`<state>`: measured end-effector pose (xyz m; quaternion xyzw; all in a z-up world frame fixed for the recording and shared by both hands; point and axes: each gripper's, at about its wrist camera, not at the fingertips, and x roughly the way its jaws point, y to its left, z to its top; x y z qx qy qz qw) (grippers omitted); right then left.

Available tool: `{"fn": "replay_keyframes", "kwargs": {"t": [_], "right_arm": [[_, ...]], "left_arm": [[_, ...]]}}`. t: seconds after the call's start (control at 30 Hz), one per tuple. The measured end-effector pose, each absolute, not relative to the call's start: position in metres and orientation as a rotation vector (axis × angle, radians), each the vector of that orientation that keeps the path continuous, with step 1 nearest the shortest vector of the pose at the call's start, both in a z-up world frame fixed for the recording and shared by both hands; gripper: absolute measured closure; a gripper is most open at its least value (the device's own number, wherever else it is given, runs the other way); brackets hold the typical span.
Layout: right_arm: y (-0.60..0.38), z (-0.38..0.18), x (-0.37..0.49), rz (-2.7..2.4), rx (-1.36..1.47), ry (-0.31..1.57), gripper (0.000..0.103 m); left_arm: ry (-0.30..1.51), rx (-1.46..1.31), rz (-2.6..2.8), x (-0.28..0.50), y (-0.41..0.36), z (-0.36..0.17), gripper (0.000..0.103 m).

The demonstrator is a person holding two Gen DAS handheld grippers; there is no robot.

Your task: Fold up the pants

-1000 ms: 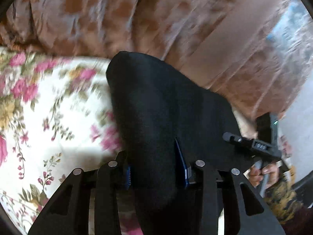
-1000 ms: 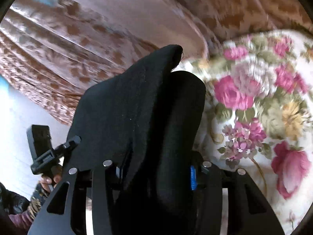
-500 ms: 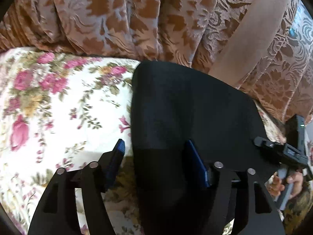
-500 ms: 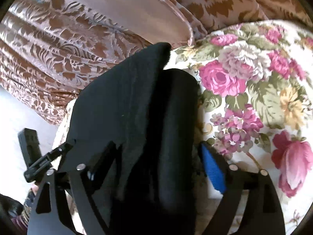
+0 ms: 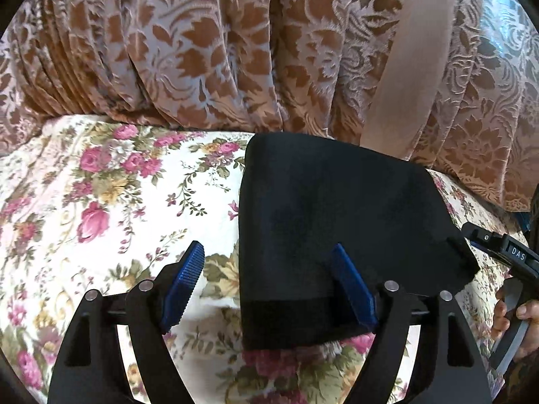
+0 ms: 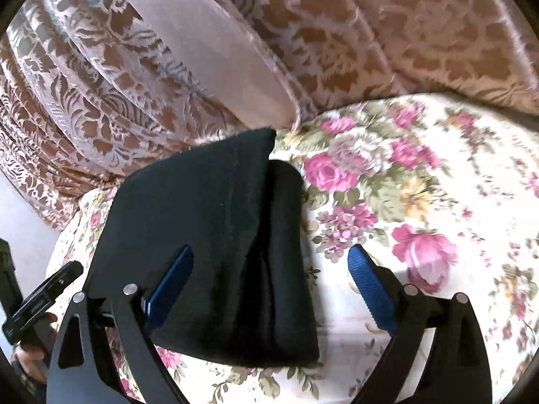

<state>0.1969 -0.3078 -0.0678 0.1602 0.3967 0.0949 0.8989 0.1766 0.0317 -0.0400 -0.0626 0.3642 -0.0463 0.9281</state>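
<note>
I see both jaws have just been opening and gape free: left gripper [image 5: 267,282] straddles the folded pants' [image 5: 337,222] left edge, right gripper [image 6: 269,286] their right edge, on the floral bedspread [image 5: 101,202].

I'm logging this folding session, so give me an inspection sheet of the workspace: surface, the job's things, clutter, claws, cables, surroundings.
Surface: floral bedspread, cream with pink roses.
Job's things: black pants, folded into a compact stack and lying flat on the bedspread.
Clutter: nothing seen.
Claws: left claw open, jaws just opened, one pad over the pants, not pressing. Right claw open, jaws just opened, the pants' edge between the pads, not gripped.
Cables: nothing seen.
Surroundings: brown patterned curtain hanging behind the bed; a plain beige band runs down it.
</note>
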Motion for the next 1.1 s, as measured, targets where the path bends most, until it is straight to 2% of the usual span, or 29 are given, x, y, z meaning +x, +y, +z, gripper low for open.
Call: {"fn": "replay_keyframes", "kwargs": {"t": [0.1,0.4,0.47,0.57,0.73,1.1], "right_arm": [[-0.301,-0.058,0.178,0.156,0.294,0.783,0.007],[-0.251,-0.057,0.108,0.083,0.188,0.754,0.002],[-0.237,-0.058,0.091,0.069,0.157,0.748,0.002],[-0.219,-0.06,0.068,0.056,0.12,0.74,0.002],[-0.204,-0.061,0.042,0.055,0.087,0.731,0.002],[-0.204,-0.054,0.021,0.034,0.087,0.705,0.002]], "left_arm": [[0.729,-0.108,-0.082,0.161,0.027,-0.034,0.019],[0.686,-0.085,-0.062,0.1,0.013,-0.027,0.018],[0.676,-0.088,-0.067,0.083,0.01,-0.029,0.012],[0.666,-0.067,-0.061,0.06,0.004,-0.032,0.011],[0.676,-0.081,-0.055,0.029,0.002,-0.038,0.004],[0.654,-0.079,-0.03,0.009,0.001,-0.035,0.004]]}}
